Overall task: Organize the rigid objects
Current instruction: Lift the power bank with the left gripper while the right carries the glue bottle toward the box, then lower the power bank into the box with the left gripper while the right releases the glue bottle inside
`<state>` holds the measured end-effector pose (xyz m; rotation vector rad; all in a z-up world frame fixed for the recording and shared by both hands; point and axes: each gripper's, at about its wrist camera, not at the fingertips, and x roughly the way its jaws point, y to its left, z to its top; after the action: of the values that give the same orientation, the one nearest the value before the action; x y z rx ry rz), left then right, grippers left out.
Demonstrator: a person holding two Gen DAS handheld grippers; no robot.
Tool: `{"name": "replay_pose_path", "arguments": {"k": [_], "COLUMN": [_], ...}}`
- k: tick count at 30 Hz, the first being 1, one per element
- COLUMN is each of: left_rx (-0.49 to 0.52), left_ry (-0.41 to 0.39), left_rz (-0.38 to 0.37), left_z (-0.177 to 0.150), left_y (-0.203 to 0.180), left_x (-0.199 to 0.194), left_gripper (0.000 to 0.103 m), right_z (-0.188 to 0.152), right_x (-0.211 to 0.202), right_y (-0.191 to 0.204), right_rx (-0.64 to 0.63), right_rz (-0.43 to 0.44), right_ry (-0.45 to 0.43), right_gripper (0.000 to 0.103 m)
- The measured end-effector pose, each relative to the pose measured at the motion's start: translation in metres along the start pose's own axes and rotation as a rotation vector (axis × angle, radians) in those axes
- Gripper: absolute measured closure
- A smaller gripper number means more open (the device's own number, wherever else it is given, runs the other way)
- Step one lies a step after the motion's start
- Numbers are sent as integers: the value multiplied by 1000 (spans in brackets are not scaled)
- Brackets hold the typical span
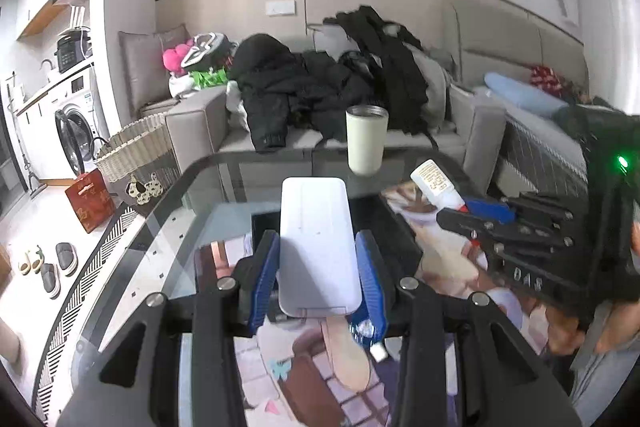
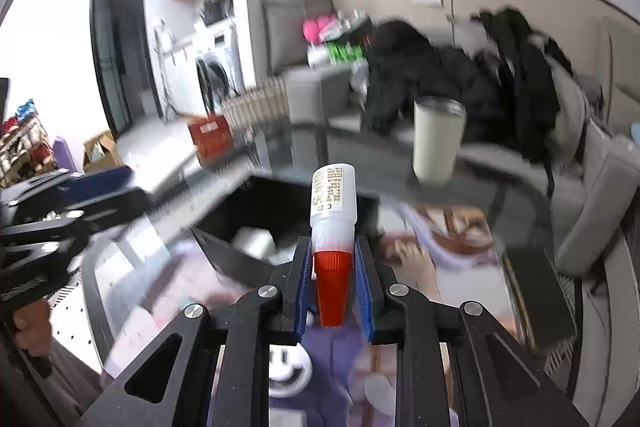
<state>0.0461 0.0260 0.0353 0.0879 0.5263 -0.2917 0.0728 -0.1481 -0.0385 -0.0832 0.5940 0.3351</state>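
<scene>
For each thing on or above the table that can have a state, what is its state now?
White case: lid shut, clamped in the left tool, off the table.
Small bottle: red cap on, gripped at the cap by the right tool.
Cream tumbler: upright on the glass table, no lid visible.
Black box: open on top, something pale inside.

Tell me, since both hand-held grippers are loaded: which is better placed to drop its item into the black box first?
Probably the right hand-held gripper: its red-capped bottle points at the black box just ahead. The left hand-held gripper holds a white case hiding most of the box.
</scene>
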Motion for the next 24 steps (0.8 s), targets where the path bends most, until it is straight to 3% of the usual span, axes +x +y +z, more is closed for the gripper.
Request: {"name": "replay_pose_path", "arguments": {"k": [5,12,17,21,24], "left_rx": [-22,-111,-148,-192,-191], "left_ry": [-38,4,101,239,287], "left_rz": [31,72,88,58,48], "left_z": [19,31,30,23,18], "left_y": [8,26,33,37,34], "left_x": [16,56,92,121,130], "left_gripper": [65,65,65,65,65], "right_z": [21,41,47,38,32], "right_x": [6,33,64,89,103], "right_y": [12,11,3,-1,-9], "right_rx": [-19,21,68,84,124], "right_rz": [4,-20,-19,-19,9], "right_ry": [-51,-36,57,168,251], "right_gripper": [83,84,84,84,84]}}
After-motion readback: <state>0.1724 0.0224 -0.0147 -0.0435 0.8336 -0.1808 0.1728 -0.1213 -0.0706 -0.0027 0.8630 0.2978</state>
